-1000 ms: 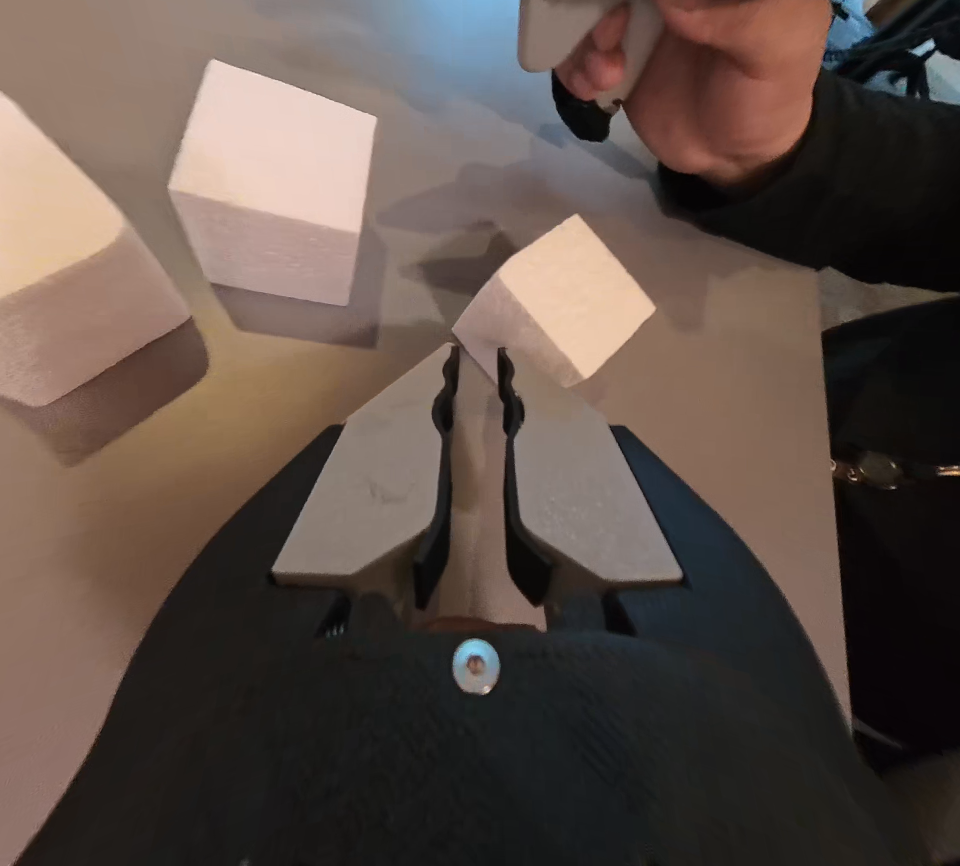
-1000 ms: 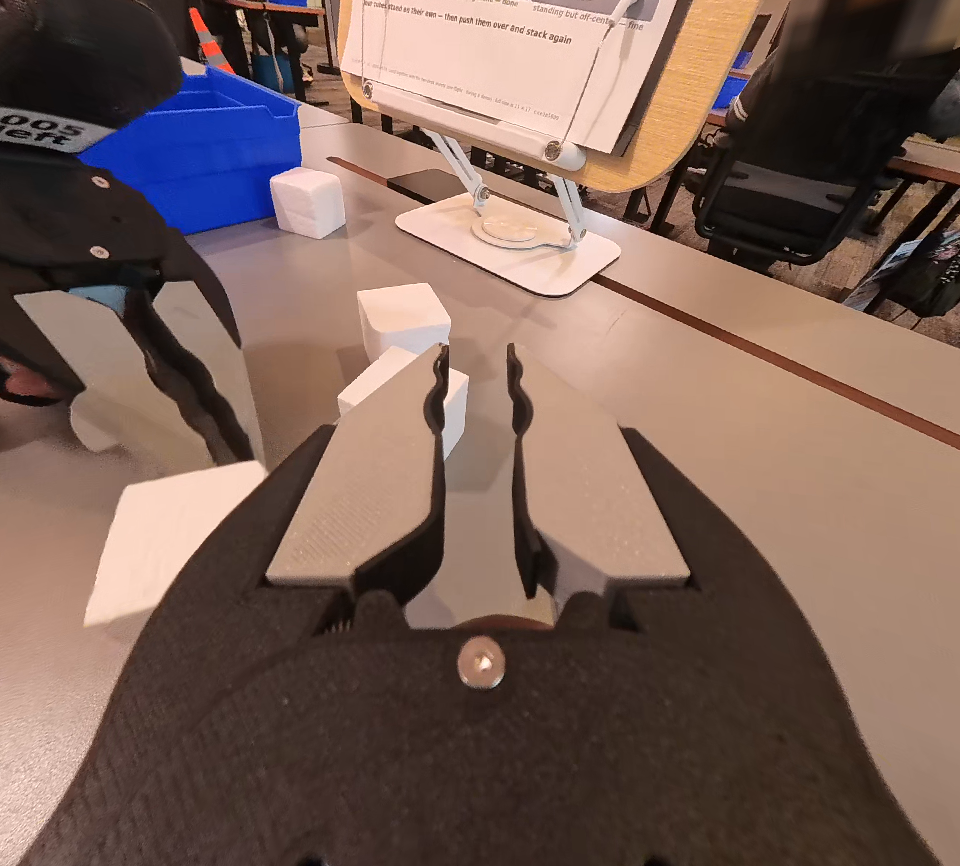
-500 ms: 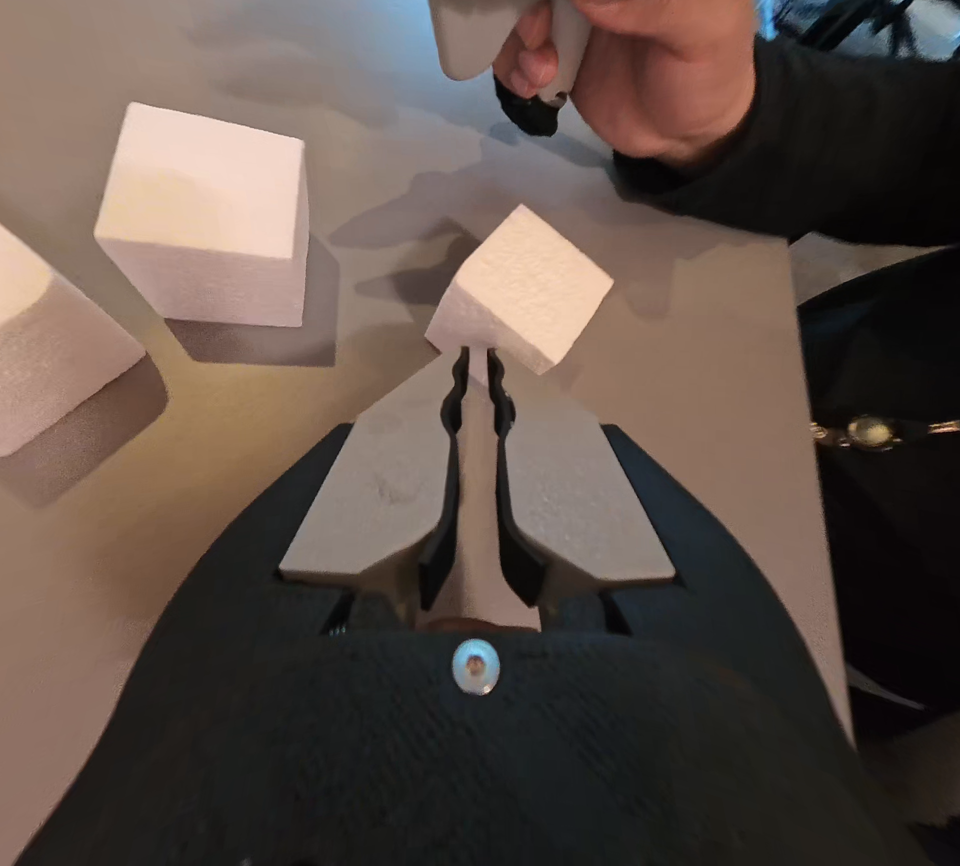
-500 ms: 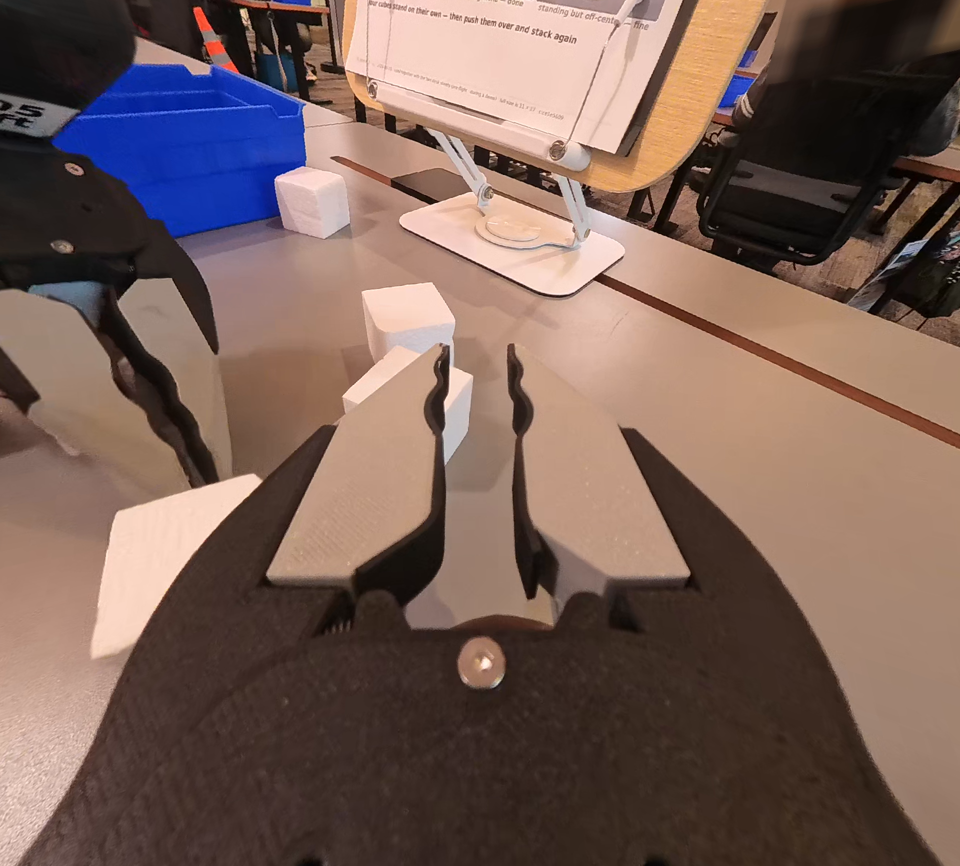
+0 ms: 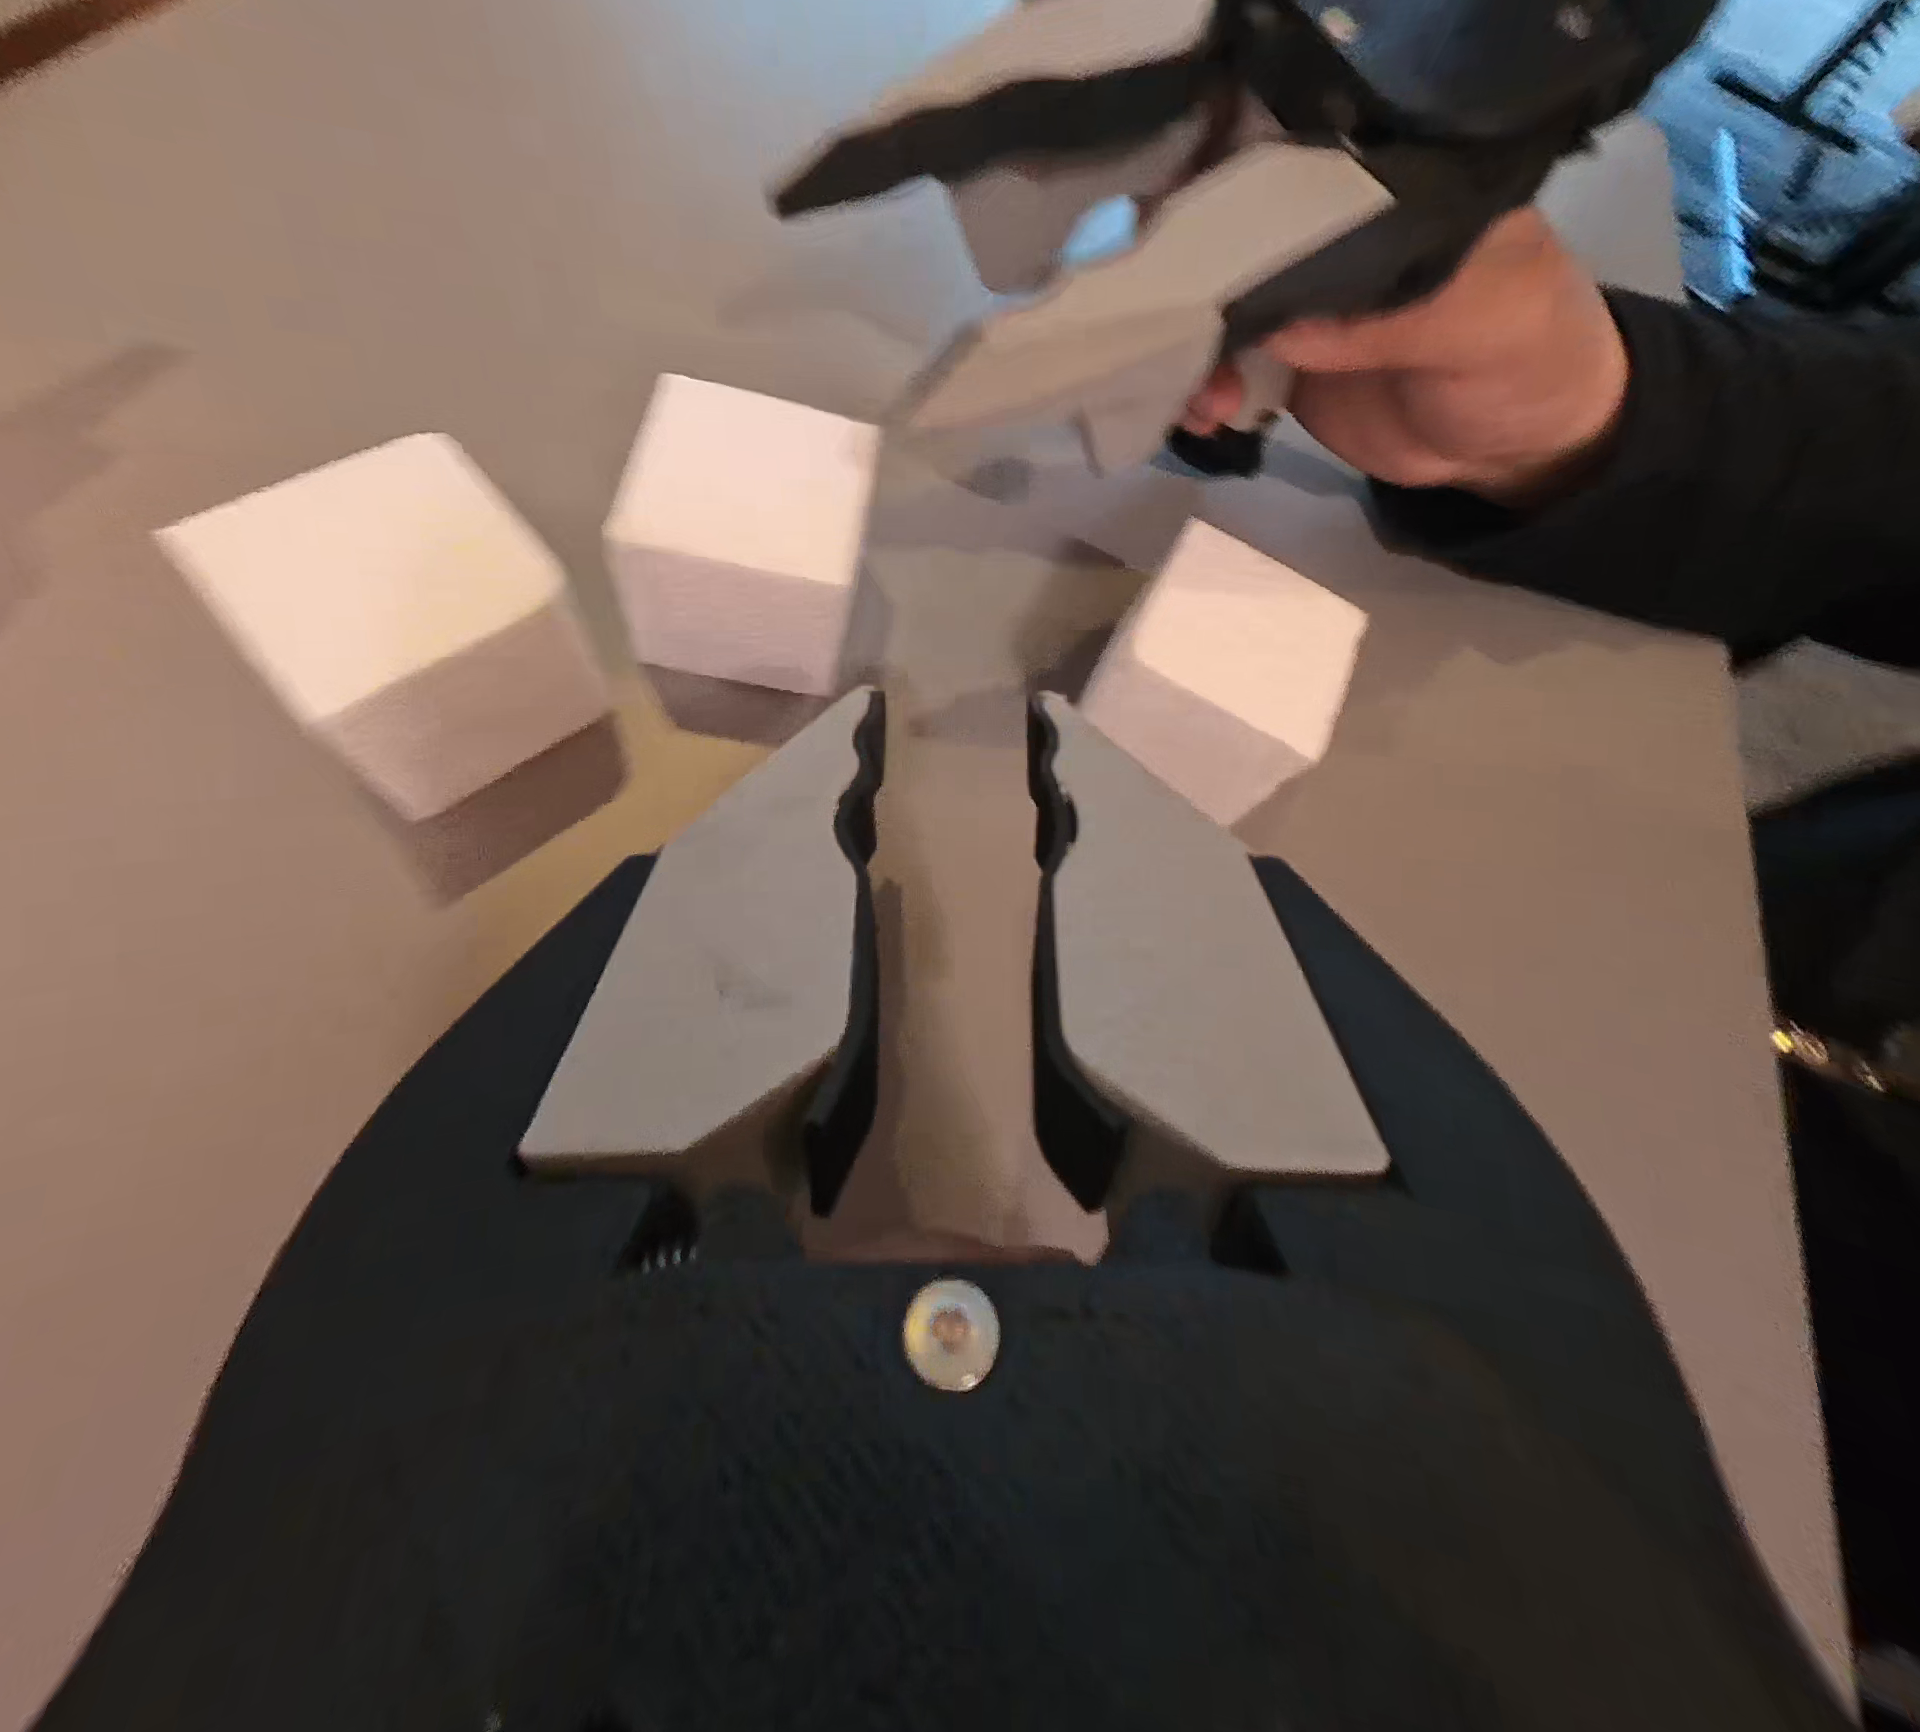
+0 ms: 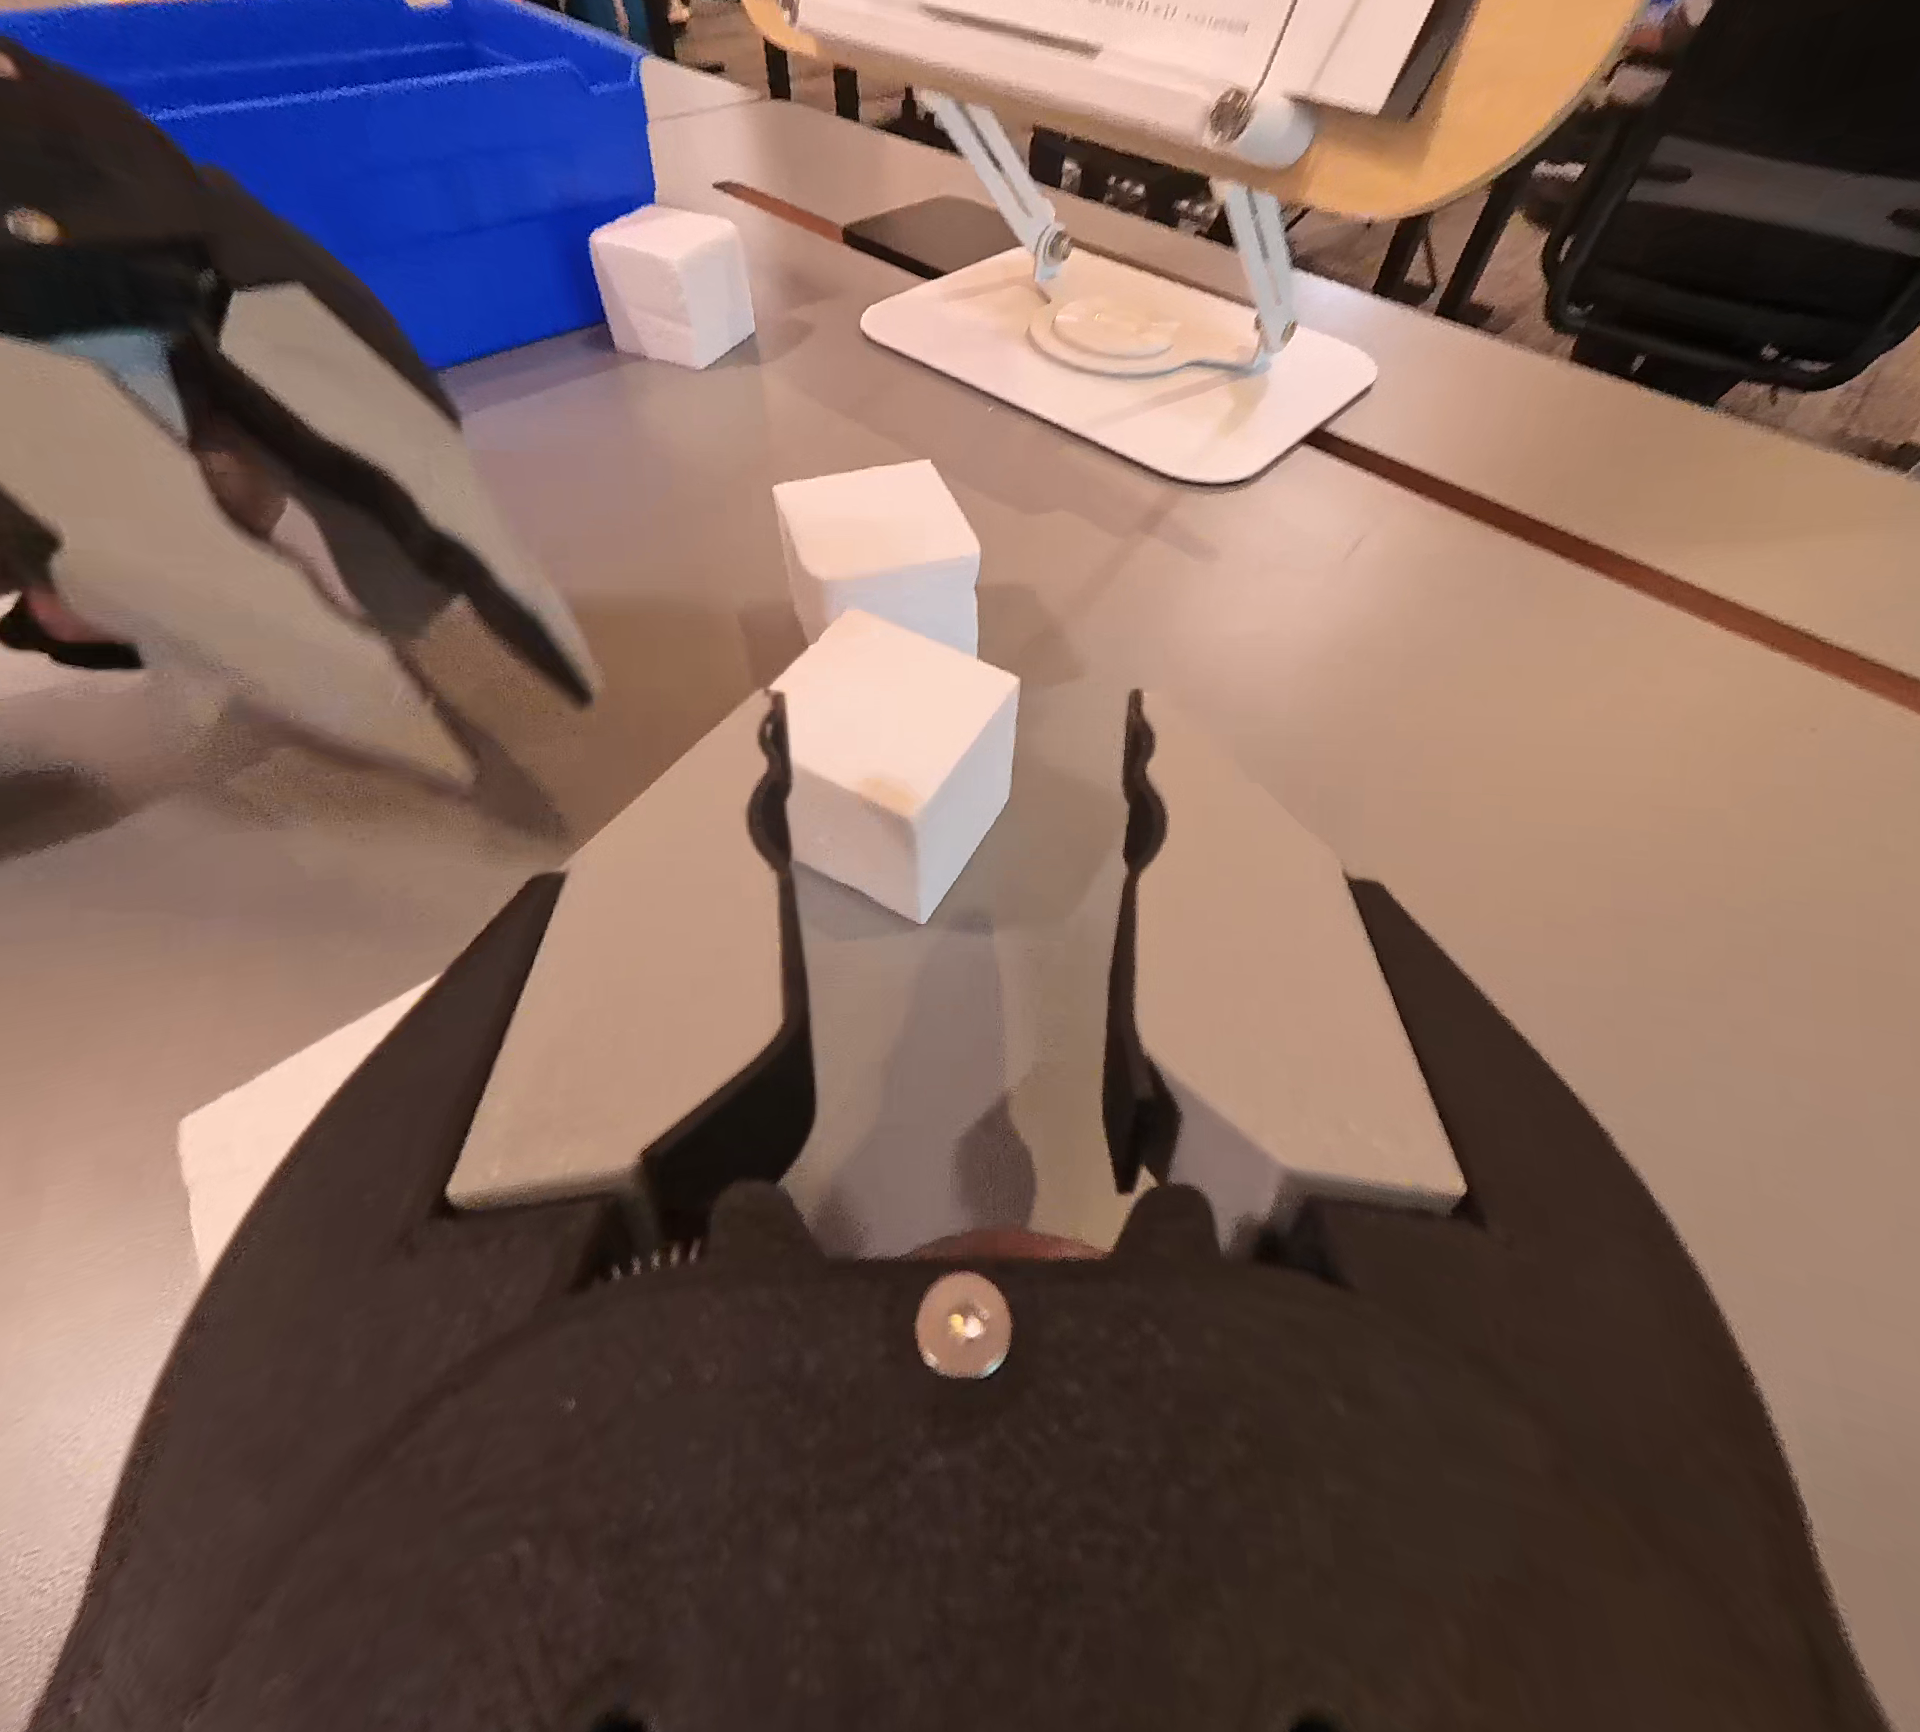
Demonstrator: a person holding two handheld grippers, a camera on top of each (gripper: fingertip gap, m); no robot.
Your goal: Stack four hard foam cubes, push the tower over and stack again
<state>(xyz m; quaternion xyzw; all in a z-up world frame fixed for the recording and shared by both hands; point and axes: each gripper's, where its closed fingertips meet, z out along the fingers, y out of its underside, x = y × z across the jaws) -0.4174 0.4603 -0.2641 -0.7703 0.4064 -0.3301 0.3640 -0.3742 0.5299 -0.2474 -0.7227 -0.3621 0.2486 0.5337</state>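
Four white foam cubes sit unstacked on the grey table (image 6: pixel 1507 851), and each wrist view shows a different share of them. The left wrist view looks down on three: the left cube (image 5: pixel 384 612), the middle cube (image 5: pixel 743 539) and the right cube (image 5: pixel 1226 654), spread in a loose arc and apart from one another. The left gripper (image 5: pixel 954 726) hovers above the bare gap between the middle and right cubes, its jaws parted and holding nothing. Beyond them the right gripper (image 5: pixel 852 300) hangs in the air, held by a hand (image 5: pixel 1455 363) in a dark sleeve, jaws spread. The right wrist view alone shows the far cube (image 6: pixel 675 295), standing well away beside a blue bin (image 6: pixel 343 155), and a white stand (image 6: pixel 1122 352) carrying a tilted board with a paper sheet. In this view the right gripper's jaws are wide open and empty, and one cube sits just past their tips, close to the left finger; whether it touches I cannot tell. Another stands right behind it, and a corner of a third shows at the lower left, under the gripper body
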